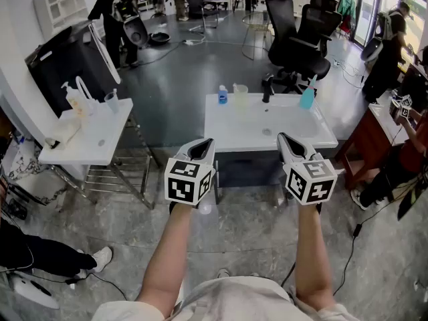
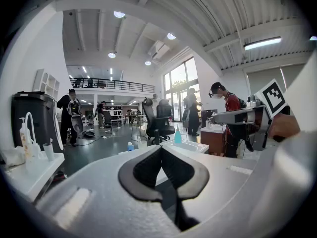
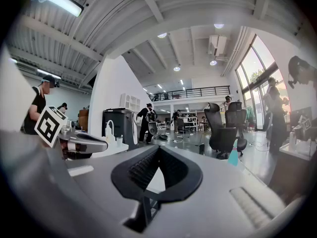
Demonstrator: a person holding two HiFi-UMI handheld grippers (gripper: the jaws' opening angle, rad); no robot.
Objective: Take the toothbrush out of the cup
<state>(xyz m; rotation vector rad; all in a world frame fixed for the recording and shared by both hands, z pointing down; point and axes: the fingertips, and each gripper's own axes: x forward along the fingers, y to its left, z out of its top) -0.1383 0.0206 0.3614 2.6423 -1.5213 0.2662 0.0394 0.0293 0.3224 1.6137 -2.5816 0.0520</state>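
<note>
My left gripper (image 1: 206, 143) and right gripper (image 1: 281, 138) are held side by side, roughly level, in front of a white sink table (image 1: 227, 136). Both are shut with nothing between the pads (image 2: 161, 148) (image 3: 158, 148). A pale cup (image 1: 240, 96) stands at the sink's back edge, between a blue bottle (image 1: 223, 95) and a black tap (image 1: 267, 88). On a white side table (image 1: 90, 146) to the left stands a clear cup (image 1: 111, 101) (image 2: 48, 151) with a thin handle sticking up from it. Both cups are far from the grippers. Whether that handle is the toothbrush is too small to tell.
A teal bottle (image 1: 307, 96) sits at the sink's right back corner. A soap dispenser (image 1: 70, 97) and a black cabinet (image 1: 63, 62) are by the side table. Black office chairs (image 1: 304, 39) stand behind the sink. Several people stand around the room, one close at right (image 1: 401, 159).
</note>
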